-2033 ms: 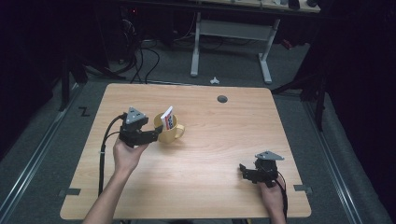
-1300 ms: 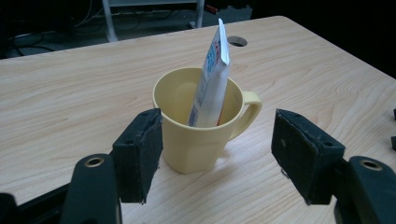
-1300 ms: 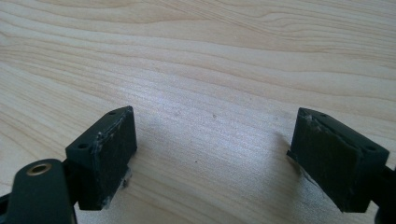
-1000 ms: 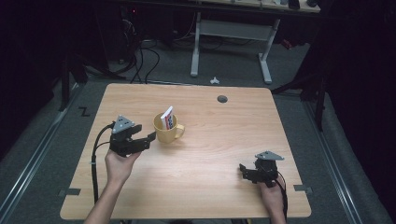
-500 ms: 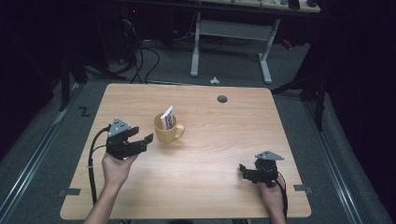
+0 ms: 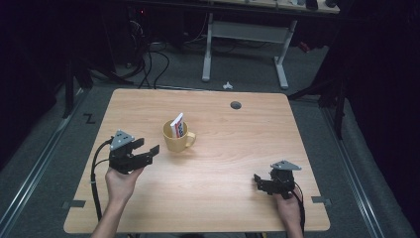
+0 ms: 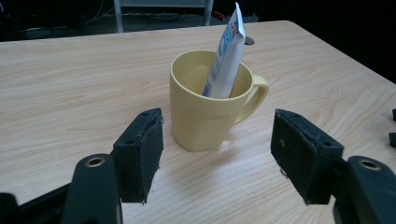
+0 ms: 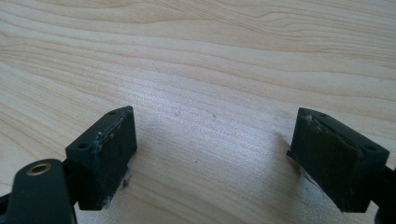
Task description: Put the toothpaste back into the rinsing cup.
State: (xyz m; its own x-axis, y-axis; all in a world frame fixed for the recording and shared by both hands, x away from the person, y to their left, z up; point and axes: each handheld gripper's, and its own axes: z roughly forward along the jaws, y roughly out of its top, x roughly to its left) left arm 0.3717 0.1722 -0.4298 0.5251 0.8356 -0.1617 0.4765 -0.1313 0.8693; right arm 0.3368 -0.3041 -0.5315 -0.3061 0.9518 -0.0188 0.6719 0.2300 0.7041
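Yellow mug (image 6: 176, 137) holding an upright sachet (image 6: 178, 125), standing left of table (image 6: 237, 198) centre, lay just beyond the spread, empty jaws of the left gripper (image 6: 148, 151) at about 2 o'clock, the nearer tool; the right gripper (image 6: 258, 179), likewise released, rested well apart.

yellow mug (image 6: 177, 138) holds packet (image 6: 178, 125) | left gripper (image 6: 148, 150) beside it, jaws apart
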